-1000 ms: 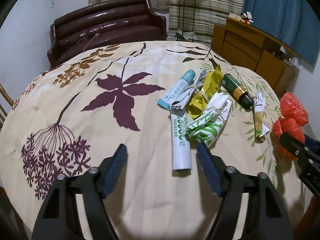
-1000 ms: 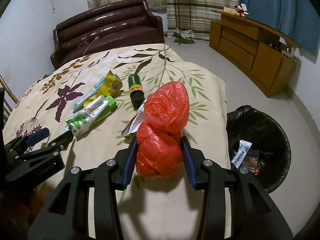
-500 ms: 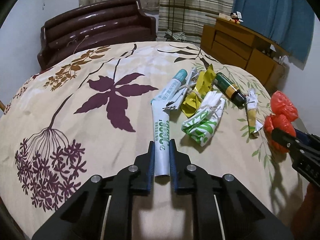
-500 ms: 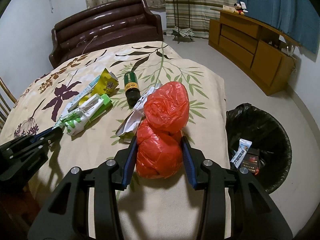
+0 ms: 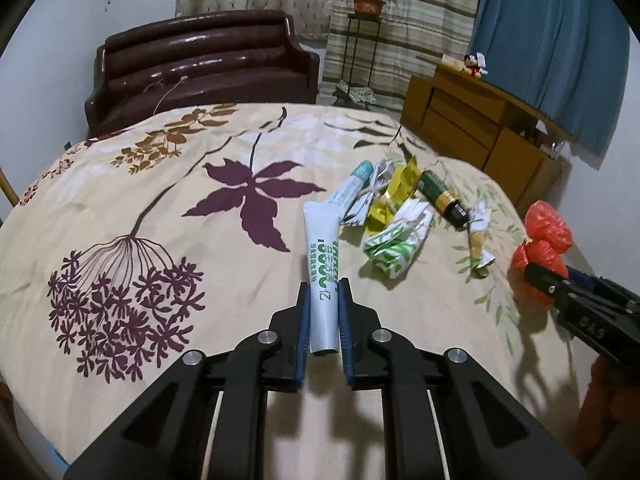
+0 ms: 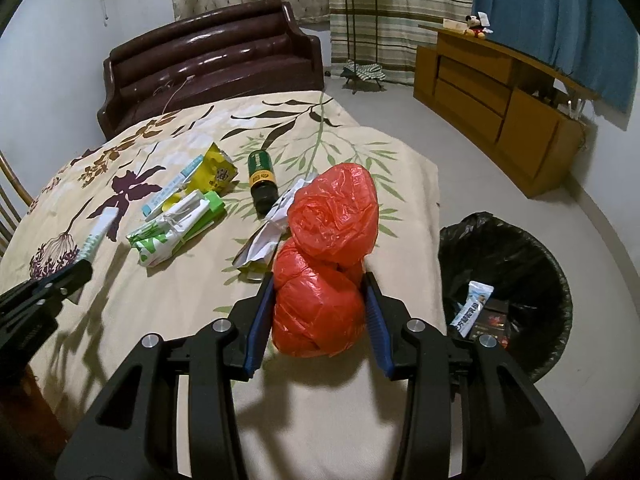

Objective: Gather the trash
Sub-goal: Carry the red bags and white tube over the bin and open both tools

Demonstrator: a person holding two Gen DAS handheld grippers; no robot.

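My left gripper [image 5: 323, 292] is shut on a white tube with green print [image 5: 320, 256] and holds it just above the floral tablecloth [image 5: 160, 208]. My right gripper [image 6: 320, 280] is shut on a crumpled red plastic bag [image 6: 328, 248] above the table's right edge. On the cloth lie a green-white wrapper [image 5: 400, 240], a yellow packet [image 5: 394, 196], a teal-capped tube [image 5: 352, 184], a dark green bottle [image 5: 440, 196] and a crumpled paper strip [image 5: 478, 236]. A black-lined trash bin [image 6: 508, 280] stands on the floor to the right, with packets inside.
A dark red sofa [image 5: 200, 64] stands behind the table. A wooden cabinet [image 6: 500, 100] runs along the right wall. A plant stand [image 6: 360, 20] is by the curtain. A chair back [image 6: 8, 204] shows at the left edge.
My left gripper closed on the white tube and lifted it slightly, pulling it back from the pile. My right gripper kept its hold on the red bag and shifted slightly.
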